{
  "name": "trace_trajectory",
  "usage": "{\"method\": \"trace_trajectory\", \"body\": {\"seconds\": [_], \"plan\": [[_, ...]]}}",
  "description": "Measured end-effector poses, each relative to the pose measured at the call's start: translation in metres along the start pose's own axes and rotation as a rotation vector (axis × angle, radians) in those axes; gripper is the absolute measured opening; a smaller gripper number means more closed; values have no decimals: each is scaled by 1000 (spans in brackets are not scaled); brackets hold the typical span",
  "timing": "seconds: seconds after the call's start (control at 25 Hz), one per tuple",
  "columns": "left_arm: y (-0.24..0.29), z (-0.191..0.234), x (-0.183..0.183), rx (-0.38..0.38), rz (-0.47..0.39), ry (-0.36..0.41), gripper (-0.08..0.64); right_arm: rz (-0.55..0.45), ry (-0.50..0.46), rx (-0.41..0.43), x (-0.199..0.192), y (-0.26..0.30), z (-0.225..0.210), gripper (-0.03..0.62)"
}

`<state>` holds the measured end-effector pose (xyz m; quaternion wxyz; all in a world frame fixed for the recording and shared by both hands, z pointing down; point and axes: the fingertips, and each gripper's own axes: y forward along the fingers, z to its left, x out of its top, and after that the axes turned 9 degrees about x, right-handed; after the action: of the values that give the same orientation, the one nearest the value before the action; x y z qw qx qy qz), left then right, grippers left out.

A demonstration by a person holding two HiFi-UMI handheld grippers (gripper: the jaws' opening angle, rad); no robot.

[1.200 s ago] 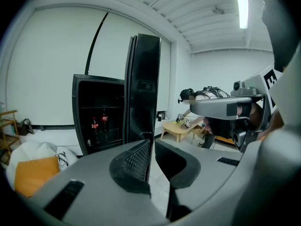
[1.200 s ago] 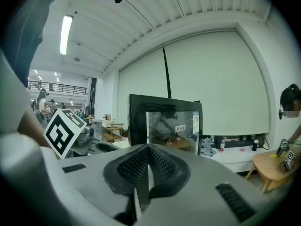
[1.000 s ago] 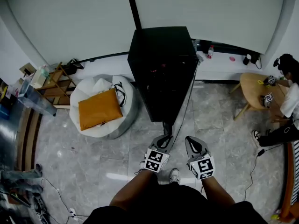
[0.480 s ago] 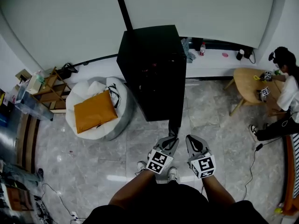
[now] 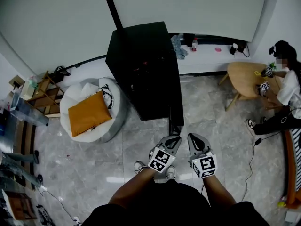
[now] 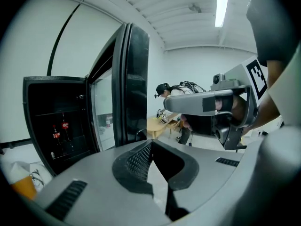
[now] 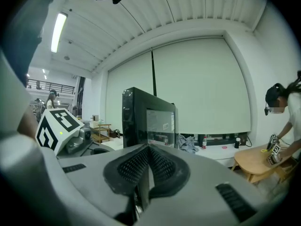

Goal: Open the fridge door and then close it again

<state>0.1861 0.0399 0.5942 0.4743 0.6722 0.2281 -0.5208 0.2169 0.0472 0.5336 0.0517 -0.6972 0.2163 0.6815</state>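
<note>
Grey marble floor [image 5: 94,159] runs up to a white wall across the top of the head view. At the far left stands a wooden shelf [image 5: 40,89], and beside it a white beanbag [image 5: 109,121] with an orange cushion [image 5: 88,114] lying on it. The black fridge [image 5: 141,62] stands at the upper middle against the wall. Its door [image 6: 136,84] is swung open and juts toward me, and in the left gripper view a few cola bottles [image 6: 57,135] show inside the dark cabinet. My left gripper [image 5: 172,140] sits just below the door's near edge, apart from it; its jaws have just been closing and now meet at the tips with nothing between them. My right gripper [image 5: 193,138] is just beside it on the right, its pads pressed together and empty, pointing toward the fridge. Farther right a low ledge [image 5: 207,60] along the wall carries small items, then comes a round wooden table [image 5: 242,81], and a seated person [image 5: 288,91] leans over it at the right edge.
</note>
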Motion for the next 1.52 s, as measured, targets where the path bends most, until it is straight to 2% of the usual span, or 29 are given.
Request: {"method": "trace_trajectory", "body": {"seconds": [0.2, 0.48, 1.16, 1.52], "plan": [[0, -1, 5, 1, -2, -32, 21, 1, 5, 4, 1, -3, 0, 18], [-23, 4, 16, 37, -56, -65, 21, -37, -8, 23, 4, 6, 7, 18], [-91, 76, 39, 285, -179, -125, 21, -70, -38, 45, 11, 18, 16, 18], [-98, 93, 35, 347, -171, -139, 21, -76, -53, 40, 16, 20, 9, 18]]}}
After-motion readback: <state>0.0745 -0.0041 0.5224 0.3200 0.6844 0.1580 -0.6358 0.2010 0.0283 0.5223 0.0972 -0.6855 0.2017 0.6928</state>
